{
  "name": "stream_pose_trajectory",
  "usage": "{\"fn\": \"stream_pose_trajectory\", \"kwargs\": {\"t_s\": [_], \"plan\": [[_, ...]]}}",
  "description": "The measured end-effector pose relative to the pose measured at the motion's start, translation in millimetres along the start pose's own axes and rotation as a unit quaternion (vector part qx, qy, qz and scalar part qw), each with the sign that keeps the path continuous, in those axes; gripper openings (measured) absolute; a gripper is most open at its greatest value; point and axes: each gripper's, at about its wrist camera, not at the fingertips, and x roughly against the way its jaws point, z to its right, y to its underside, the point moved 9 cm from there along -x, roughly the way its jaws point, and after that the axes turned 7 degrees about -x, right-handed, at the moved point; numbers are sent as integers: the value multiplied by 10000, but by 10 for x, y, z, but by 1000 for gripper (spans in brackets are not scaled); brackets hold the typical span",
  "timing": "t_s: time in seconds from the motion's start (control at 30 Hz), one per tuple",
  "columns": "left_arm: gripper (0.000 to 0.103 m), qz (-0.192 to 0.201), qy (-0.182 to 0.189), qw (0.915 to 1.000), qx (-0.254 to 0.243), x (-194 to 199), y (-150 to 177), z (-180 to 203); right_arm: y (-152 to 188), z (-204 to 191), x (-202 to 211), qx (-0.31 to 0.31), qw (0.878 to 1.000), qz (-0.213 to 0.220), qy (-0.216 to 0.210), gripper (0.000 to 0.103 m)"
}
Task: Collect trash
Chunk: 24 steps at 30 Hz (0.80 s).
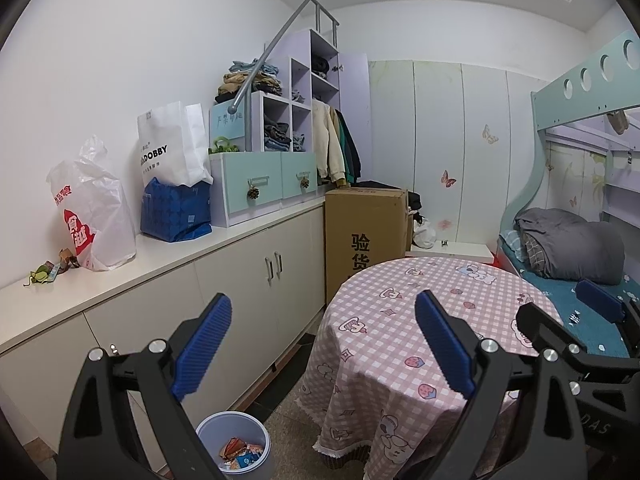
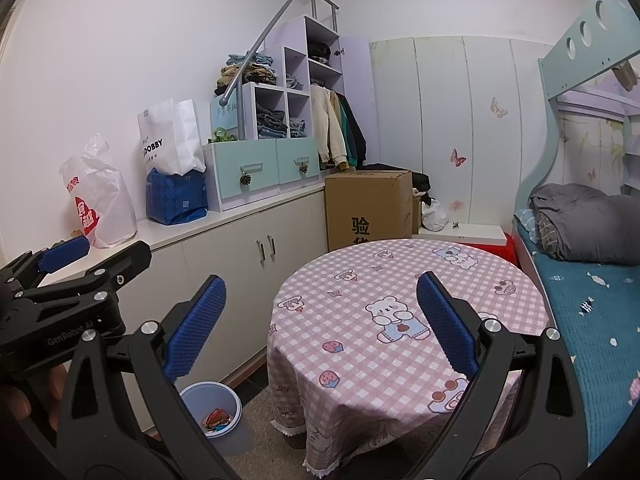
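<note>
Crumpled green and brown wrappers (image 1: 48, 272) lie at the near end of the white counter (image 1: 168, 256), beside a white plastic bag (image 1: 96, 216). On the floor by the cabinet stands a pale blue bin (image 1: 232, 414) (image 2: 188, 396) with colourful wrappers (image 1: 238, 452) (image 2: 216, 420) inside. My left gripper (image 1: 324, 344) is open and holds nothing; it hovers above the bin and the table's edge. My right gripper (image 2: 322, 326) is open too, empty, over the round table (image 2: 400, 280). In the right wrist view the left gripper (image 2: 96, 256) hides most of the counter wrappers.
A pink checked cloth covers the round table (image 1: 400, 320). A cardboard box (image 1: 364, 236) stands behind it. A blue bag (image 1: 176, 212) and a white paper bag (image 1: 168, 148) sit on the counter. A bunk bed (image 2: 592, 300) borders the right side.
</note>
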Motion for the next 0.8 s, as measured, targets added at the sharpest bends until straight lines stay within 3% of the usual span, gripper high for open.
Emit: {"fn": "stream_pose_trajectory", "kwargs": {"t_s": [0.8], "plan": [[91,-36,11,10000,1,-12,50,-18,-10,6,1,-4,10000,-15,-1,94]]}}
